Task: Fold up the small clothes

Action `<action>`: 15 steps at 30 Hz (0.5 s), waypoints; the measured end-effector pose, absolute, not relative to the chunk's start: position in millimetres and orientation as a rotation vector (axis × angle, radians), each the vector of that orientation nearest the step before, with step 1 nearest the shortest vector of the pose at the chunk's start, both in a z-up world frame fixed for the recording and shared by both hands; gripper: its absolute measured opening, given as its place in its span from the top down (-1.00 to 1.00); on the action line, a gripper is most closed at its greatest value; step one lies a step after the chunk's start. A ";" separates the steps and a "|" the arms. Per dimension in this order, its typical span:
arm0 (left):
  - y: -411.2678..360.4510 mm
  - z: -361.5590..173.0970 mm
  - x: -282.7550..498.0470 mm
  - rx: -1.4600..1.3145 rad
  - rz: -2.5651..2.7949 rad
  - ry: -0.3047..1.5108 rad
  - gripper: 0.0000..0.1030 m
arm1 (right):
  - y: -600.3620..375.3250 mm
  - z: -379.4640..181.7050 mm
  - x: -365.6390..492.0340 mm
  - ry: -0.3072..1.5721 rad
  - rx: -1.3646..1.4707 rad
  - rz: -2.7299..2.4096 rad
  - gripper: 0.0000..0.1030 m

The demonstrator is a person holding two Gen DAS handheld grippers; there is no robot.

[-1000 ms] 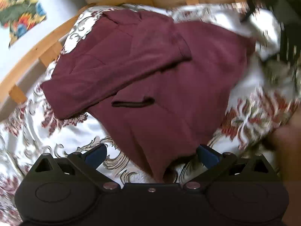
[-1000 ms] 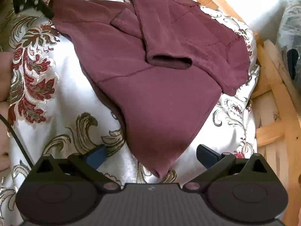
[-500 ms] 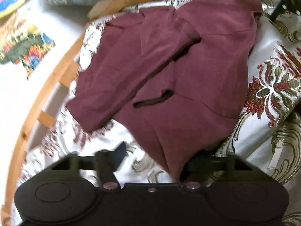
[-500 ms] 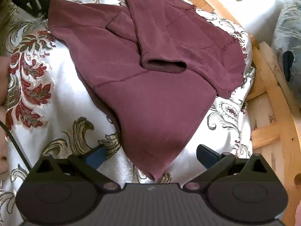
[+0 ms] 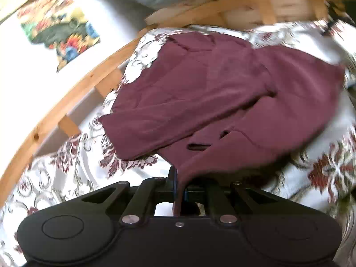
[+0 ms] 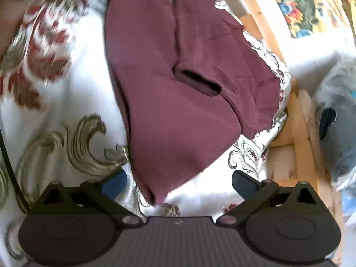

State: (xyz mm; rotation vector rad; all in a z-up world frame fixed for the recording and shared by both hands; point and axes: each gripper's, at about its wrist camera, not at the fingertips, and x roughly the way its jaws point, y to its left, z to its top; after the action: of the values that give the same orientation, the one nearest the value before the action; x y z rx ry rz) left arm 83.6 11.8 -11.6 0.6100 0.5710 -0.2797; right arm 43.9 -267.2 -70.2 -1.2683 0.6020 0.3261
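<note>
A maroon long-sleeved garment lies partly folded on a floral bedspread, one sleeve laid across its body. My left gripper has its jaws closing down to shut on the garment's near corner, and the cloth rises in a tented fold to the pinch. In the right wrist view the same garment shows its sleeve cuff facing me. My right gripper stands open. The garment's other near corner hangs between its fingers, and the blue pads do not touch the cloth.
A curved wooden bed frame borders the bedspread, seen also as wooden slats on the right. Beyond it lie a pale floor, a colourful mat and a grey fuzzy bundle. A person's hand shows at the far left.
My left gripper went from wide open to shut on the garment's corner and lifted it slightly. The right gripper stayed open, rolled and sank closer over the other corner.
</note>
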 end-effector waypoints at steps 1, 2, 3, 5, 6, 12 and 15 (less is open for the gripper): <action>14.3 -8.4 88.1 0.587 -0.277 0.581 0.89 | -268.3 -72.9 44.0 0.600 -1.289 0.323 -0.95; 16.6 -5.3 91.9 0.563 -0.273 0.592 0.89 | -269.5 -75.7 44.4 0.599 -1.304 0.318 -0.93; 18.4 -2.4 95.6 0.543 -0.269 0.599 0.89 | -270.9 -78.3 45.1 0.596 -1.318 0.311 -0.88; 21.4 2.7 102.0 0.515 -0.265 0.605 0.89 | -273.4 -84.7 46.9 0.592 -1.349 0.296 -0.80; 22.1 4.3 104.7 0.510 -0.264 0.605 0.89 | -274.1 -87.2 47.6 0.584 -1.357 0.302 -0.79; 20.8 5.6 107.1 0.530 -0.267 0.600 0.89 | -267.8 -102.2 34.0 0.434 -1.532 0.400 -0.66; 20.5 3.9 105.2 0.537 -0.270 0.603 0.89 | -267.2 -105.9 31.3 0.419 -1.584 0.486 -0.07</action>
State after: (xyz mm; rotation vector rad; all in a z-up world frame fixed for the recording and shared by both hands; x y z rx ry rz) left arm 105.2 20.5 3.9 0.5372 0.6033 -0.2699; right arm 31.3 -267.2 -105.9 -1.5836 0.4186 0.4859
